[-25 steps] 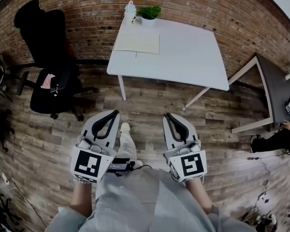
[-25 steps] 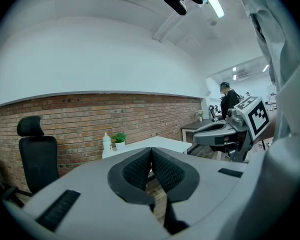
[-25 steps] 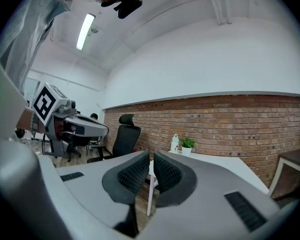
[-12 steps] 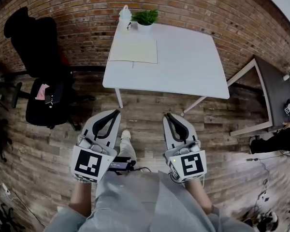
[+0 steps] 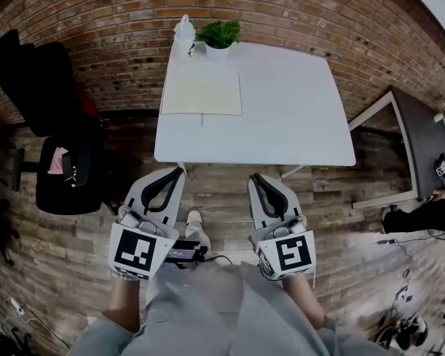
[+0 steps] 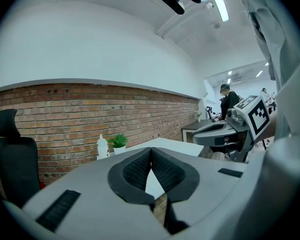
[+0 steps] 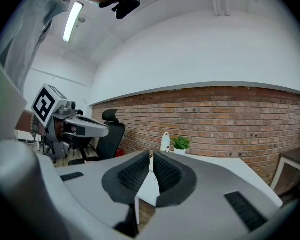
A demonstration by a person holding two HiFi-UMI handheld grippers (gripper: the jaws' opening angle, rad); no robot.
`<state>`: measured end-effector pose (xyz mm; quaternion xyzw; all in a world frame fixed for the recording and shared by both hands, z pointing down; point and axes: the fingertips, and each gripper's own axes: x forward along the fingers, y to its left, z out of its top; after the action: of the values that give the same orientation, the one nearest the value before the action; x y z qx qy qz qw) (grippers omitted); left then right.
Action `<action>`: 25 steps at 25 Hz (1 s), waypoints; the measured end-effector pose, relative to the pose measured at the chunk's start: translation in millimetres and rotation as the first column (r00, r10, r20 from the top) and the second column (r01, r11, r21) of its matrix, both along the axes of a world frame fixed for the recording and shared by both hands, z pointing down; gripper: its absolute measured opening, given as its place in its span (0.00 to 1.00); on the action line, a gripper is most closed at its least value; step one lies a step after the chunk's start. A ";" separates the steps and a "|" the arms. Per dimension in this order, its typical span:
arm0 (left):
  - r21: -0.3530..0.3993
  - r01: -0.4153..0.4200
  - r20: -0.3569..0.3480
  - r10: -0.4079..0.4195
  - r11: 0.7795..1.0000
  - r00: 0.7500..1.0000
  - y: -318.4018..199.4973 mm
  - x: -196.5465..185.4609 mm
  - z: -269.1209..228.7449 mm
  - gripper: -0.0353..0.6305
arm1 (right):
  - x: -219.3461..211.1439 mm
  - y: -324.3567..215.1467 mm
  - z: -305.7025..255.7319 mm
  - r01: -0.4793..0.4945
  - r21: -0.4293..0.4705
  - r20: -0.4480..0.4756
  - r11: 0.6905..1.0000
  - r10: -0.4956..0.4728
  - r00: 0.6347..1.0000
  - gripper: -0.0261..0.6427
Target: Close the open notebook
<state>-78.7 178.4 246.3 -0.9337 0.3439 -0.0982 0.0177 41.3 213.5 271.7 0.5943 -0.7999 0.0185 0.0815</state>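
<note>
Left gripper (image 5: 178, 173) and right gripper (image 5: 256, 177) have advanced toward the counter (image 5: 289, 102). Both sets of fingers are pressed narrow and hold nothing, since no contact is due yet. The open notebook (image 5: 202, 93) lies flat on the counter's far left, well apart from both grippers.

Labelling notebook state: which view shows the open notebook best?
Head view: the notebook lies open and flat, seen whole from above on the white table. Both gripper views look nearly level across that table, so its pages cannot be made out in either.
</note>
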 end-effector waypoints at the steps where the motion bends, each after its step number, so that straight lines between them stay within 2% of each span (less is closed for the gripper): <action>1: -0.002 -0.004 0.002 0.004 1.000 1.000 -11.2 0.5 0.7 0.08 | -0.2 -10.0 0.1 -0.001 -0.003 -0.001 1.000 0.001 1.000 0.12; 6: -0.008 -0.023 -0.005 0.023 1.000 1.000 -67.0 4.7 2.4 0.08 | 2.0 -62.6 -1.8 -0.028 0.015 0.009 0.999 0.028 1.000 0.12; 12: -0.019 -0.050 0.005 0.050 0.999 0.999 -123.2 10.0 8.0 0.08 | 9.8 -114.9 3.8 -0.061 -0.005 0.005 0.998 0.061 0.998 0.12; 22: -0.024 -0.084 0.012 0.084 0.996 0.996 -184.3 9.4 10.1 0.08 | 7.0 -177.8 1.3 -0.085 -0.006 0.007 0.996 0.085 0.996 0.12; 25: -0.030 -0.092 0.013 0.093 0.995 0.996 -193.1 9.6 13.1 0.08 | 4.7 -185.5 8.5 -0.083 -0.033 -0.003 0.996 0.083 0.997 0.12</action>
<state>-69.1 -14.6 259.4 -0.9481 0.2986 -0.1090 0.0112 46.0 28.0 280.2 0.6254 -0.7742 0.0346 0.0915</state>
